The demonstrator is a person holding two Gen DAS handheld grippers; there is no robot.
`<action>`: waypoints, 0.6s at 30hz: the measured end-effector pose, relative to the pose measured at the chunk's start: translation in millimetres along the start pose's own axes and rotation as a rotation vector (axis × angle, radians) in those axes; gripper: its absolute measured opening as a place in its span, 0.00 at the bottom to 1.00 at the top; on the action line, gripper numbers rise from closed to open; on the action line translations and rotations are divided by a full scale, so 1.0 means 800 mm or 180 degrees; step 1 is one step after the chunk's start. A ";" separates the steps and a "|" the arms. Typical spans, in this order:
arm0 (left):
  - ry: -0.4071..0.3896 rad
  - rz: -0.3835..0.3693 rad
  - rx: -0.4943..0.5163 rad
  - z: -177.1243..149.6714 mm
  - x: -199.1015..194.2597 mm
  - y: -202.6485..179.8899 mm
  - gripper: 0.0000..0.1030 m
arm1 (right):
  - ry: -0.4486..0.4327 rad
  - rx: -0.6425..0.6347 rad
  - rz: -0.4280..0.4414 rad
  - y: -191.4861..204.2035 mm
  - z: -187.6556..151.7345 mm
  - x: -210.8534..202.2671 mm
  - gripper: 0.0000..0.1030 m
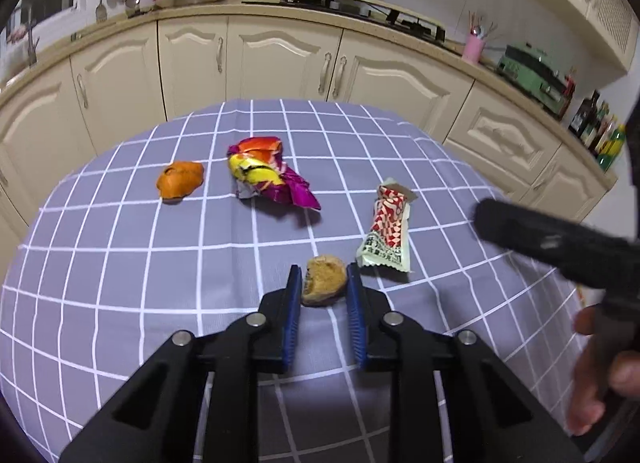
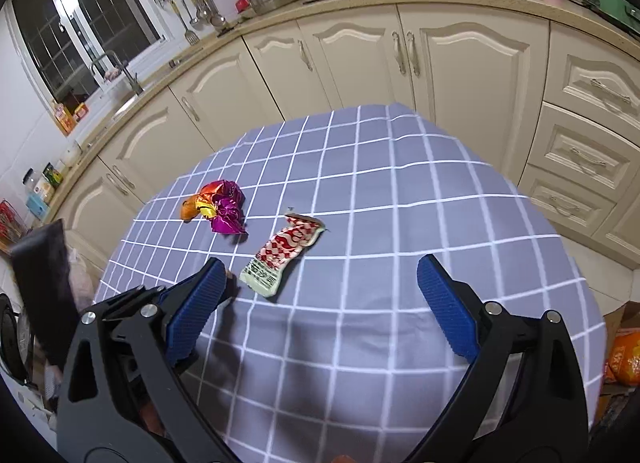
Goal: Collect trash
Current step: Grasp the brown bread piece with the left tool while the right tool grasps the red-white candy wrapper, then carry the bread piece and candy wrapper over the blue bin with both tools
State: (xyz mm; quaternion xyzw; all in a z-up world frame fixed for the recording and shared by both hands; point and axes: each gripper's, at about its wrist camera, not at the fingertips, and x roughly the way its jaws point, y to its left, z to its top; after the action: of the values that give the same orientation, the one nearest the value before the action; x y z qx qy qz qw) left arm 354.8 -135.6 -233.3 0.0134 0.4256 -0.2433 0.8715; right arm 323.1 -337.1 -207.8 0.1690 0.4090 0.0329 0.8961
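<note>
Left gripper (image 1: 322, 281) grips a bitten bun (image 1: 324, 279) on the table (image 1: 120, 263); right gripper (image 2: 320, 283) gapes empty. Peel (image 1: 180, 179), foil wrapper (image 1: 268, 173) and red wrapper (image 1: 386, 231) lie uncollected: barely begun.

The left gripper (image 1: 323, 278) has its jaws closed around a bitten piece of bread (image 1: 325, 279) on the checked surface (image 1: 120, 263). Beyond lie an orange peel (image 1: 179, 179), a crumpled purple wrapper (image 1: 269, 173) and a red-and-white wrapper (image 1: 387, 231)
</note>
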 end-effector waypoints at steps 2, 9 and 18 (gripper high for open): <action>-0.0039 0.0019 -0.0087 -0.002 -0.004 0.008 0.21 | 0.0062 -0.0012 -0.0022 0.010 0.001 0.015 0.90; -0.0142 0.0164 -0.0568 -0.010 -0.022 0.054 0.21 | 0.0129 -0.0556 -0.0656 0.058 -0.006 0.063 0.38; -0.0241 0.0129 -0.0584 -0.010 -0.032 0.058 0.21 | 0.0059 -0.0407 -0.0356 0.028 -0.035 0.011 0.13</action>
State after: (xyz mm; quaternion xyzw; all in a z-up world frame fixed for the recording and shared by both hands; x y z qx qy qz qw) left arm 355.9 -82.1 -227.4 -0.0671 0.4125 -0.1860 0.8892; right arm 309.6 -306.8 -223.8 0.0880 0.4232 0.0104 0.9017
